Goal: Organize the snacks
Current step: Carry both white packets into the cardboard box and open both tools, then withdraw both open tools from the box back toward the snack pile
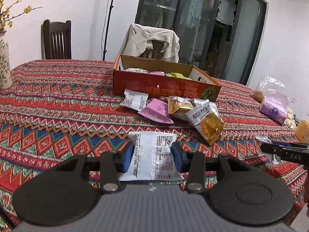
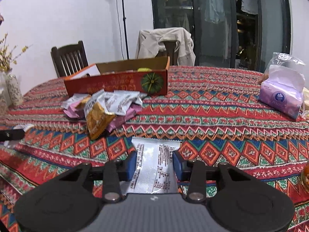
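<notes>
Both grippers grip flat white snack packets above the worktop [image 1: 58, 100]: the left gripper [image 1: 152, 155] pinches one packet [image 1: 152, 154], the right gripper [image 2: 154, 166] another [image 2: 154, 166]. The jaws catch only slippery foil — either could slide out before reaching the red box [image 1: 164, 86].

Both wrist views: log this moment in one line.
left claw: shut on white packet | right claw: shut on silver packet | red box: partly filled | loose snacks: beside box

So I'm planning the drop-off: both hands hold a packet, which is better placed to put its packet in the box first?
Left, probably. Its packet points almost straight at the box, past the loose pile. From the right gripper the box sits off to the left.
</notes>
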The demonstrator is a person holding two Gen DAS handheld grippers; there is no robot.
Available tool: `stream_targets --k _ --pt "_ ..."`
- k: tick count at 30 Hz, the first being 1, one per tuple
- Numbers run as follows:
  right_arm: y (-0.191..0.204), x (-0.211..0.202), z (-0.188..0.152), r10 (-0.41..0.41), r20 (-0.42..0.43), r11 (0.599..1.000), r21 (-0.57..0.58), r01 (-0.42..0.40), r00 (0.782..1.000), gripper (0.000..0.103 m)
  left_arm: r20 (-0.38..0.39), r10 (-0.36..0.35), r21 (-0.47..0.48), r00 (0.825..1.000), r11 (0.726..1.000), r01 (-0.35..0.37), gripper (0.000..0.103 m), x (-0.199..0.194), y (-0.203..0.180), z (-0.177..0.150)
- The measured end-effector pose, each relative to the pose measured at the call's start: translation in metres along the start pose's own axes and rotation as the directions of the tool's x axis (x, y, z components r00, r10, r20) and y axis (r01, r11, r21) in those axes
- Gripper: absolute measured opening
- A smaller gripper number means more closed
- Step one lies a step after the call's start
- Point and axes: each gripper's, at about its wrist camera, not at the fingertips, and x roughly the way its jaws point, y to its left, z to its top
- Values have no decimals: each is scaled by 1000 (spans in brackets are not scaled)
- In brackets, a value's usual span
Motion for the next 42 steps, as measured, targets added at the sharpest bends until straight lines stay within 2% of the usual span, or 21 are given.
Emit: stream_targets --k 6,10,13,16,18,19,22,27,28,29,31,36,42 --pt "5 1 30 73 58 997 -6 -72 996 39 46 27 53 999 998 -30 44 17 1 37" --pt "12 14 72 150 101 988 -44 -146 983 39 136 12 131 991 991 -30 44 38 -1 87" --pt "25 40 115 217 125 974 -94 -206 968 39 178 36 150 983 987 -63 44 72 1 131" --pt "38 88 157 294 106 955 -79 -286 950 39 167 89 146 982 983 -114 44 122 8 167" --pt "47 126 180 331 76 944 -37 -329 941 39 151 153 146 977 974 -175 44 158 13 181" --pt "50 145 188 326 72 945 -17 -326 943 39 126 179 147 976 969 -196 44 175 17 186" --pt "62 203 205 287 16 958 6 -287 958 39 79 182 114 980 975 -190 44 212 26 194" --pt "88 265 207 232 -83 972 -16 -234 969 39 8 165 92 986 982 -165 45 249 34 187" --pt "93 273 206 223 -99 974 -27 -227 970 40 0 158 95 987 983 -158 51 253 35 186" --pt "96 277 204 221 -110 973 -37 -226 969 43 -6 151 96 989 984 -150 62 256 35 183" --pt "101 281 199 210 -115 975 -54 -217 971 47 -5 153 88 988 984 -152 63 255 36 179" --pt "95 274 200 204 -93 977 -42 -209 974 61 -9 101 51 995 994 -101 67 241 42 183" --pt "79 228 209 192 -12 979 -71 -192 981 66 43 67 93 997 993 -71 69 186 32 190"
